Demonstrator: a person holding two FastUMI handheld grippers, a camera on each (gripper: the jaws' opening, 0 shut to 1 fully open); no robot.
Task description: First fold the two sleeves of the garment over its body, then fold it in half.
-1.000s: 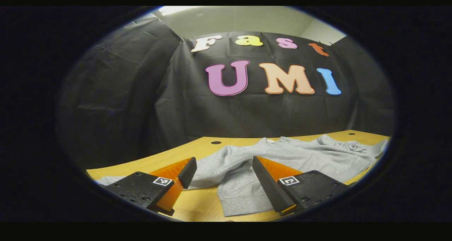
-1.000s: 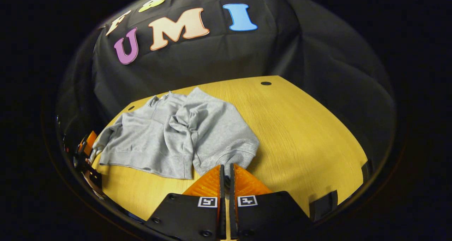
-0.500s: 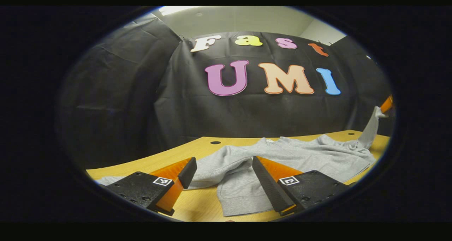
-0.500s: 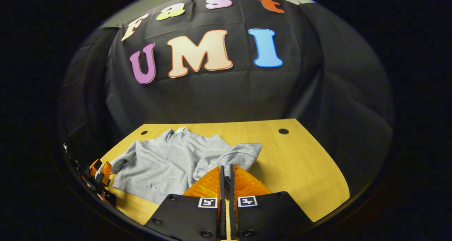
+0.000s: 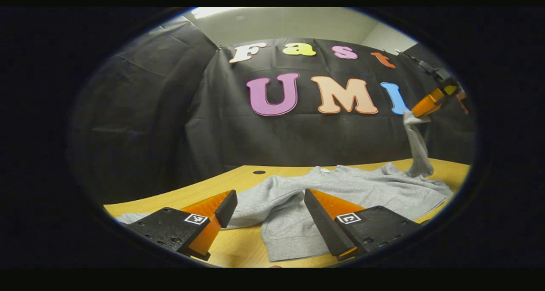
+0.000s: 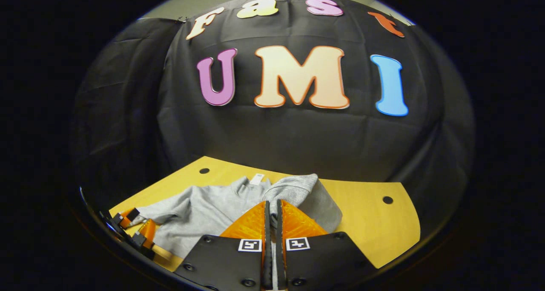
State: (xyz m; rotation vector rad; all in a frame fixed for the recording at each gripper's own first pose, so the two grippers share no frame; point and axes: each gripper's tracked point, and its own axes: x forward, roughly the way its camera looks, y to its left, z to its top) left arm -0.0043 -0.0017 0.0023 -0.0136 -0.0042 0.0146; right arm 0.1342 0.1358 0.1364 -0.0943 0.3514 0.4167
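grey garment [image 5: 340,188] lying spread on the wooden tabletop [image 5: 238,180] before the black cloth wall [image 5: 140,125]. left gripper [image 5: 266,216] held low at the near edge of the tabletop, its jaws wide apart and gripping nothing; the near sleeve [image 5: 287,233] of the garment lies on the tabletop between the two fingers [image 5: 323,223], already folded toward the body. right gripper [image 5: 419,112], seen at the far right in the left gripper view, raised well above the tabletop with the other sleeve [image 5: 416,148] hanging from its tip down to the garment's shoulder. right gripper [image 6: 272,216] in its own view: jaws closed to a narrow slit, a thin strip of grey fabric visible between them; sleeve cuff [image 6: 294,191] bunched just beyond the tips, garment body [image 6: 204,214] below and to the left. left gripper [image 6: 136,231] visible at the lower left edge of that view, beside the garment.
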